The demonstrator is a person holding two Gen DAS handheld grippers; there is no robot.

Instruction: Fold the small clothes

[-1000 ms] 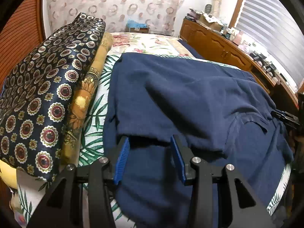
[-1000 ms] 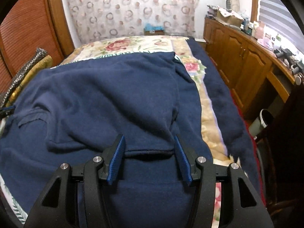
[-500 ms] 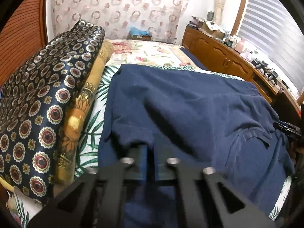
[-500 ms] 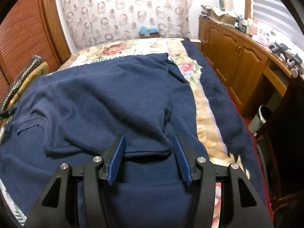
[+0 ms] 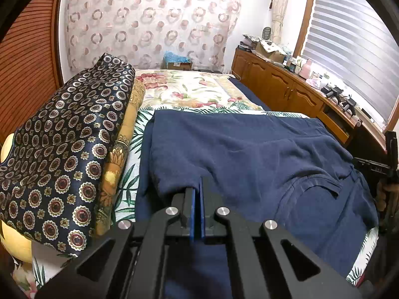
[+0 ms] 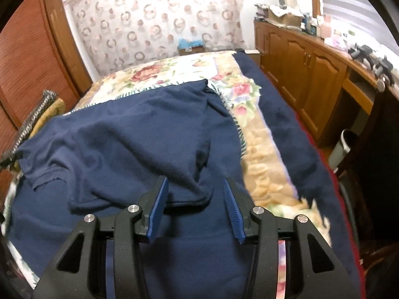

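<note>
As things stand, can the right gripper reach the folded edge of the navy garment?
Probably yes: the right gripper has its jaws open astride the navy garment's folded edge, with nothing in between.

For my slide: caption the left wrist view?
Left gripper shut on navy garment hem on bed.

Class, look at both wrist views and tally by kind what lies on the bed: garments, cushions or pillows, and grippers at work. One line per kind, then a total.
Navy garment: 1
Cushions or pillows: 3 (navy medallion cushion, gold patterned cushion, plain yellow pillow beneath them)
Grippers: 2 (left gripper, right gripper)
Total: 6
</note>
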